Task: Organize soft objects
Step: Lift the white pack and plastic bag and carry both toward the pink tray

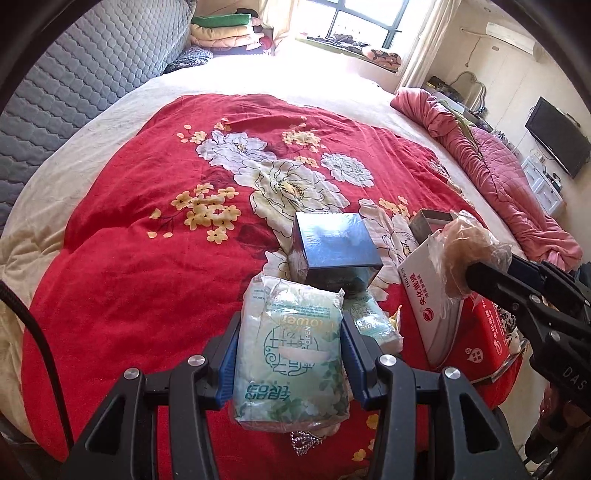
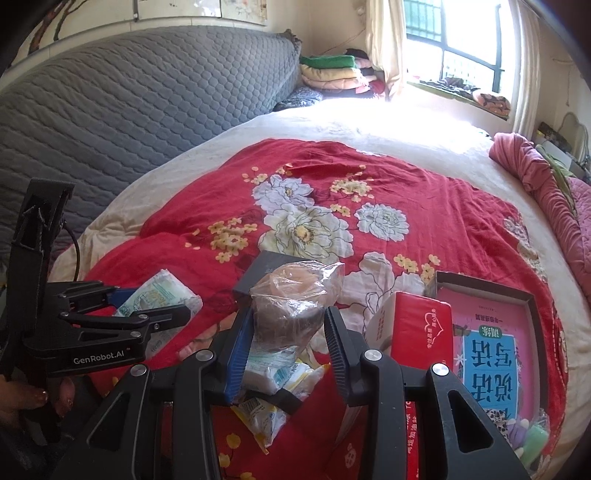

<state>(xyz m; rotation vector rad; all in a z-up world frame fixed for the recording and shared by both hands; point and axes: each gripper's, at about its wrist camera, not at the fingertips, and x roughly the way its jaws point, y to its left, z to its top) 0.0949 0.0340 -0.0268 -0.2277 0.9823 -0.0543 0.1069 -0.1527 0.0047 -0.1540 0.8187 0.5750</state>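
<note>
Sunlit bedding fills the left wrist view: a red floral quilt [image 1: 122,236] spread over a cream bed, a grey quilted headboard [image 1: 88,74] at far left and a window [image 1: 365,18] beyond. Near centre, the left gripper [image 1: 288,354] clamps a green-printed tissue pack [image 1: 291,354], its blue pads pressed on both sides. A dark blue box [image 1: 336,243] sits just beyond the pack. At right, the right gripper [image 1: 476,277] carries a clear bag of tan material [image 1: 465,243] over a white carton with red lettering [image 1: 428,291].

Seen from the right wrist, the same quilt [image 2: 443,206] lies under clutter. The right gripper [image 2: 290,339] is closed on the clear bag [image 2: 291,295], which bulges above its fingers. Small packets [image 2: 277,376] lie on the quilt below. At near left, the left gripper [image 2: 159,310], held in a hand [image 2: 33,402], grips the tissue pack [image 2: 166,291]. At right, a red tissue pack [image 2: 421,328] stands beside an open dark-rimmed box [image 2: 535,306] holding a pink book [image 2: 491,354] with blue lettering.
</note>
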